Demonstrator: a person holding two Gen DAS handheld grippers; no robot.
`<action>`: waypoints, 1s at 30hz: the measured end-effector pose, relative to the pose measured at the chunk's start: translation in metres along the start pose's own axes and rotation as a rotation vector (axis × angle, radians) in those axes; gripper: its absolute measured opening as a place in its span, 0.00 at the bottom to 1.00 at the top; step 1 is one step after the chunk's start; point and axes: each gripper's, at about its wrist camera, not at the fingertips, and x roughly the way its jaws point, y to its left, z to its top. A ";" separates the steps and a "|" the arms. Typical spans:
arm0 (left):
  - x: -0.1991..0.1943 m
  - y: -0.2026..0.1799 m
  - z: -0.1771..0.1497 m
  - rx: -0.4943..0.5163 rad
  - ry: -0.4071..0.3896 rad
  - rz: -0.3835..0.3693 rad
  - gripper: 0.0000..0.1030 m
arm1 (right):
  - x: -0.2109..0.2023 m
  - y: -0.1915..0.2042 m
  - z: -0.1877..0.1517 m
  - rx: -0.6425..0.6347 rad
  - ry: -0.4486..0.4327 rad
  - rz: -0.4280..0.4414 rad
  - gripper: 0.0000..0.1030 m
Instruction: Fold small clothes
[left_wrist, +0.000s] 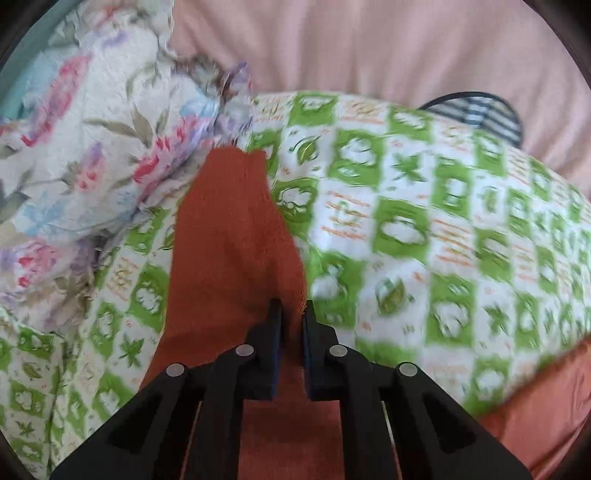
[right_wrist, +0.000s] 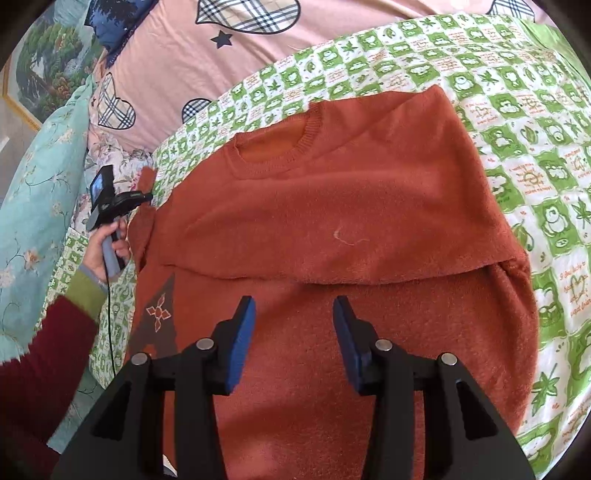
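Observation:
A rust-orange knit sweater (right_wrist: 332, 206) lies spread on a green-and-white checked quilt (right_wrist: 517, 147), collar (right_wrist: 277, 147) at the far side. A folded edge (right_wrist: 369, 277) runs across its middle. My right gripper (right_wrist: 293, 306) hovers over the lower body, open, with nothing pinched between its blue pads. At the left, a hand (right_wrist: 98, 251) holds my left gripper (right_wrist: 147, 195) at the sweater's sleeve (right_wrist: 142, 221). In the left wrist view, that left gripper (left_wrist: 291, 310) is shut on the orange sleeve (left_wrist: 229, 229), which stretches away over the quilt (left_wrist: 406, 206).
A crumpled floral blanket (left_wrist: 92, 129) lies just beyond the sleeve's end. A pink sheet with plaid hearts (right_wrist: 177, 55) covers the far side. Teal floral fabric (right_wrist: 37, 184) borders the left. A person's dark red sleeve (right_wrist: 37, 369) reaches in at lower left, with a cable hanging from the gripper.

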 end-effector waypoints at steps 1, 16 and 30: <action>-0.012 0.001 -0.007 0.011 -0.021 -0.033 0.07 | 0.000 0.003 -0.001 -0.004 -0.002 0.010 0.44; -0.187 -0.082 -0.116 0.097 -0.217 -0.546 0.06 | -0.011 0.002 -0.017 0.047 -0.029 0.045 0.44; -0.201 -0.230 -0.216 0.394 -0.090 -0.750 0.12 | 0.004 -0.028 0.012 0.180 -0.077 0.057 0.44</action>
